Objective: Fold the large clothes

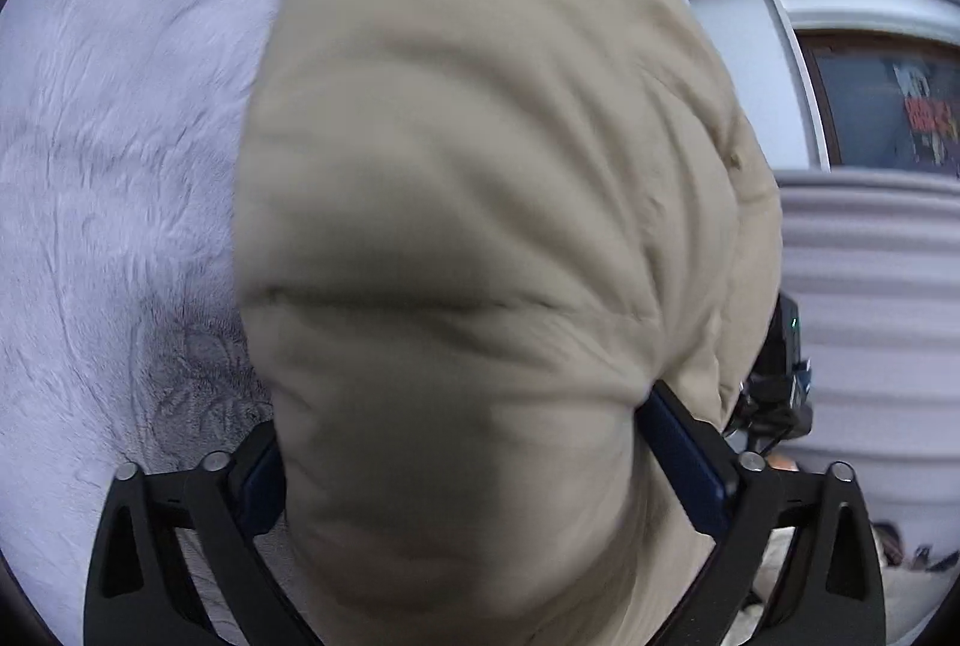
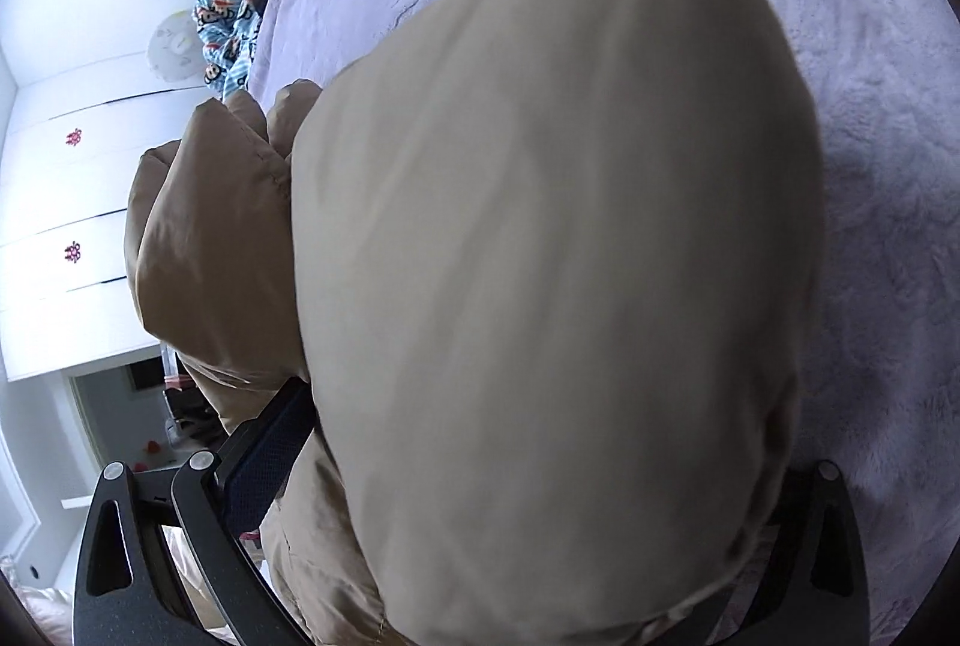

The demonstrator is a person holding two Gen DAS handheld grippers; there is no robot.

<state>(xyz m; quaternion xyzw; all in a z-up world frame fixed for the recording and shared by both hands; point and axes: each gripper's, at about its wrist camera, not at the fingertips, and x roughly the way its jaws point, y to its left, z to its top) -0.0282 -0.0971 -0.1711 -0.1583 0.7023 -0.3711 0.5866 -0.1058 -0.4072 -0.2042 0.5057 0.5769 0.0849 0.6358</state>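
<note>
A puffy beige jacket point(image 1: 480, 166) fills the left wrist view, bulging between the fingers of my left gripper point(image 1: 462, 424). Its jaws stand wide, and both blue pads point(image 1: 678, 442) press into the padded fabric. In the right wrist view the same jacket point(image 2: 540, 226) is draped over my right gripper point(image 2: 540, 436). That gripper's left pad point(image 2: 270, 442) lies against the fabric, while its right finger is hidden under the cloth. A quilted fold point(image 2: 204, 226) of the jacket hangs to the left. The right gripper's black body point(image 1: 780, 382) shows past the jacket's right edge.
A pale lilac fluffy bed cover point(image 1: 120, 135) point(image 2: 870, 166) lies under and beyond the jacket. A grey ribbed cushion or headboard point(image 1: 870, 256) is on the right. Blue patterned, black and orange clothes point(image 2: 234, 9) are piled at the bed's far edge, before white cupboard doors point(image 2: 72, 196).
</note>
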